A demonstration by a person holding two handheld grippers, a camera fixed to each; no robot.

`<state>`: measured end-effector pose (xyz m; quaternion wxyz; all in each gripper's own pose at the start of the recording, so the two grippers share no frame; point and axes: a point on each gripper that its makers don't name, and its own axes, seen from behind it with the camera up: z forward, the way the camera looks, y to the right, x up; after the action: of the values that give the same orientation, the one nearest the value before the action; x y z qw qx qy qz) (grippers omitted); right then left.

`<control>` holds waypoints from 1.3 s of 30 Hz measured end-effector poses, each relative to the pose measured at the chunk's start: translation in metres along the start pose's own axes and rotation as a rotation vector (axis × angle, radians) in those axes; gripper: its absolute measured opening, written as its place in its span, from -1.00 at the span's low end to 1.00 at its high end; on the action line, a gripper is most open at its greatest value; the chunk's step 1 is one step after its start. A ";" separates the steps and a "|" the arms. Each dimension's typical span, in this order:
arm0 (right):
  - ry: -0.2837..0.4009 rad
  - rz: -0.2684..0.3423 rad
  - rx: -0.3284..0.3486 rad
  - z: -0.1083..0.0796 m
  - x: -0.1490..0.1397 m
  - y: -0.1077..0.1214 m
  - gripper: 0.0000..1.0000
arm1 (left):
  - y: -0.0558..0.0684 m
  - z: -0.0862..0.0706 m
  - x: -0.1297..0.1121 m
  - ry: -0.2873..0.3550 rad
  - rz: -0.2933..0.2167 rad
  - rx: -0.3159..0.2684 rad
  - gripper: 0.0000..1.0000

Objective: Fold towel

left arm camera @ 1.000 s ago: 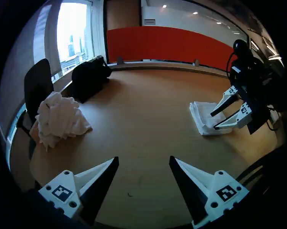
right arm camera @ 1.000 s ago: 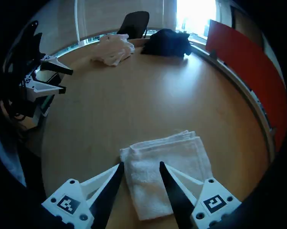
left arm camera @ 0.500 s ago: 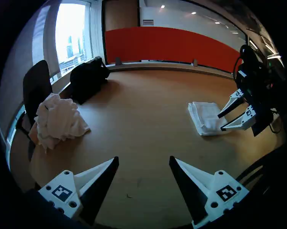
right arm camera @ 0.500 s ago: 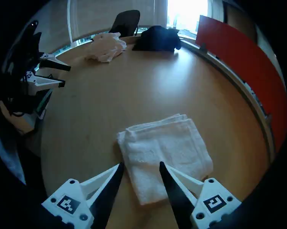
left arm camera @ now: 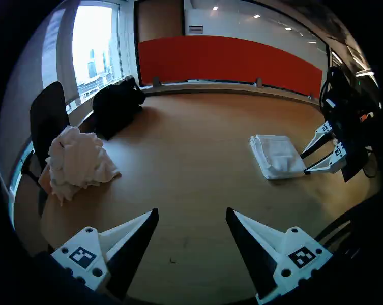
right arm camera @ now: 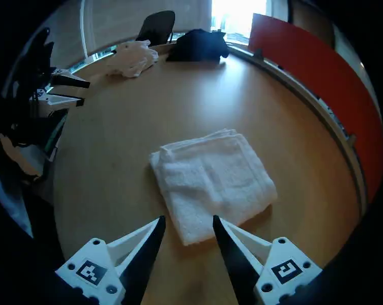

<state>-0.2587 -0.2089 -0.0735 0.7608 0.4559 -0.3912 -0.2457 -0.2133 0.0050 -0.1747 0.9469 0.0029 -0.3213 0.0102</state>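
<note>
Nearest to us, the right gripper (right arm camera: 188, 218) has its fingers spread and grips nothing. Over the last second it has drawn back, so the folded towel (right arm camera: 211, 178), which earlier ran deep between the fingers, now only pokes its near corner between the tips. The towel lies flat and squared on the table (right arm camera: 115, 152), so we judge the fold finished and the towel released. Off to the towel's left, well apart from it, our left gripper (right arm camera: 84, 93) waits much where it was, fingers also spread and empty. Far beyond the towel sit a crumpled cloth pile (right arm camera: 133, 51) and a black bag (right arm camera: 199, 44).
</note>
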 end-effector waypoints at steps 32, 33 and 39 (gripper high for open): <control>-0.039 0.096 -0.048 0.005 -0.030 -0.002 0.01 | 0.001 0.000 -0.001 -0.003 0.007 -0.009 0.97; -0.039 0.098 -0.051 0.005 -0.030 -0.001 -0.05 | 0.001 0.000 -0.001 -0.003 0.007 -0.009 0.97; -0.041 0.100 -0.071 0.002 -0.032 0.003 -0.34 | 0.001 -0.001 -0.001 -0.002 0.008 -0.010 0.97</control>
<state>-0.2791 -0.1853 -0.0823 0.7798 0.4031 -0.4201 -0.2303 -0.2135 0.0059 -0.1762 0.9466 -0.0030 -0.3223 0.0126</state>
